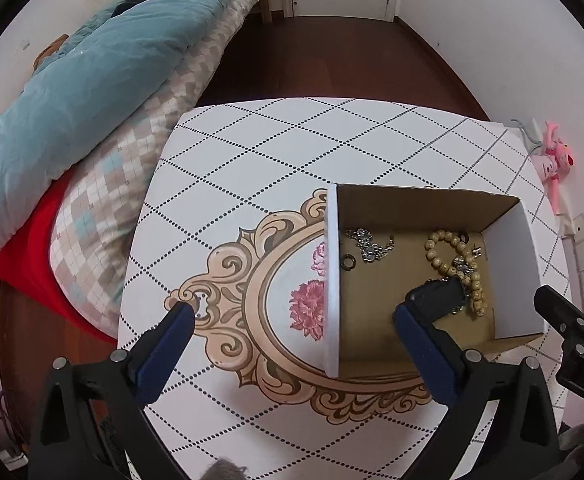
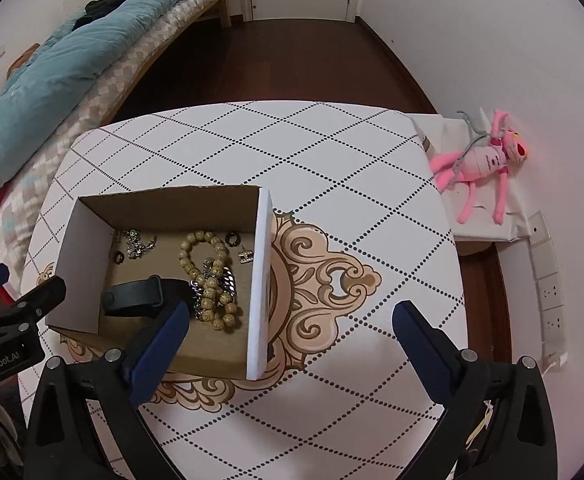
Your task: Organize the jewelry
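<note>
Both grippers idle above the bench (image 2: pixel 332 152), jaws spread wide, nothing pinched.

Left gripper (image 1: pixel 294 316): its jaws straddle the near-left wall of the box (image 1: pixel 332 280). One jaw sits out over the printed tabletop, the other hangs over the box interior, just in front of the black band (image 1: pixel 438 296).

Right gripper (image 2: pixel 292 316): mirror case. Its jaws straddle the opposite white wall, one jaw over the box floor next to the black band (image 2: pixel 136 296), the other over bare bench.

Jewelry is all inside the box, ahead of the inner jaws:
- bead bracelet (image 2: pixel 208 272), looped, with a silver chain (image 2: pixel 228 276) lying across it
- black band touching that pile
- small silver charm chain (image 1: pixel 368 246) plus a dark ring (image 1: pixel 349 262) towards the far side
- another ring (image 2: pixel 233 238) and a small earring (image 2: pixel 245 256) near the far wall

My read: nothing is left out on the bench, so collecting looks done or close to it. The grippers are probably held wide and high to stay clear of the walls. Pieces are piled loosely, not sorted, and the tangled beads and chain would be the fiddly part if separating is next.

Pink plush toy (image 2: pixel 488 160) sits off to the side, well apart, irrelevant.
</note>
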Action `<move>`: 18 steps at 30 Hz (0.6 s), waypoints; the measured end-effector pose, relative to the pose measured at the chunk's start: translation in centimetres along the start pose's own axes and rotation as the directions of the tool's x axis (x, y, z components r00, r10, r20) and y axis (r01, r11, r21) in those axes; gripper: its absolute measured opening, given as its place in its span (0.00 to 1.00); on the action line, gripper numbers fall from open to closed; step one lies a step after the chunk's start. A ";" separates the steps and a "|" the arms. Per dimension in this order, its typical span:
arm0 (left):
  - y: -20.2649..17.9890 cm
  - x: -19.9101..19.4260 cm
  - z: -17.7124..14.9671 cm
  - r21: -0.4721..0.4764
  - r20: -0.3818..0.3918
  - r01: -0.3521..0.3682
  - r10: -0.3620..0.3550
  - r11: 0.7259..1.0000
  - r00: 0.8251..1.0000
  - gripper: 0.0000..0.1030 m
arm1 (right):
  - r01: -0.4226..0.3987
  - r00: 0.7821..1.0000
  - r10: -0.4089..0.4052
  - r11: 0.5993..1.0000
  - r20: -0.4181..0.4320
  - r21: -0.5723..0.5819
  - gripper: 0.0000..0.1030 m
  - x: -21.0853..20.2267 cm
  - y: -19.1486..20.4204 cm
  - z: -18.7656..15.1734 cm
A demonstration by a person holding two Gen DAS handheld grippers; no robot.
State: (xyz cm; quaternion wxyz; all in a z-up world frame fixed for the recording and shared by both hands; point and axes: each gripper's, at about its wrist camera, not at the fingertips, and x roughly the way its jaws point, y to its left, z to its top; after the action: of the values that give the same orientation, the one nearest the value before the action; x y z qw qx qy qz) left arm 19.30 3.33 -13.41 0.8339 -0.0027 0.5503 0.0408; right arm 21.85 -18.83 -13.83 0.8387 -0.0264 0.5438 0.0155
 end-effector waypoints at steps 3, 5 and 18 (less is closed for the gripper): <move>0.0 -1.2 -0.4 -0.004 0.020 0.004 -0.004 1.000 1.000 1.00 | -0.003 1.000 0.003 1.000 0.011 0.005 1.00 -0.7 -0.1 -0.2; -0.3 -2.5 -0.8 0.000 0.034 0.000 0.000 1.000 0.999 1.00 | -0.004 1.000 0.003 1.000 0.028 0.014 1.00 -1.8 -0.3 -0.6; -1.3 -13.6 -4.5 0.001 0.183 0.022 -0.021 1.000 0.983 1.00 | 0.003 0.984 -0.011 0.999 0.176 0.048 1.00 -12.8 -0.7 -4.0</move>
State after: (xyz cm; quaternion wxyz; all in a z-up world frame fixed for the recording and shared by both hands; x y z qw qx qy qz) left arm 9.94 0.93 -2.80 0.8814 -0.0052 0.4713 0.0320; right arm 12.99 -19.72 -3.74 0.8838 -0.0068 0.4677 0.0020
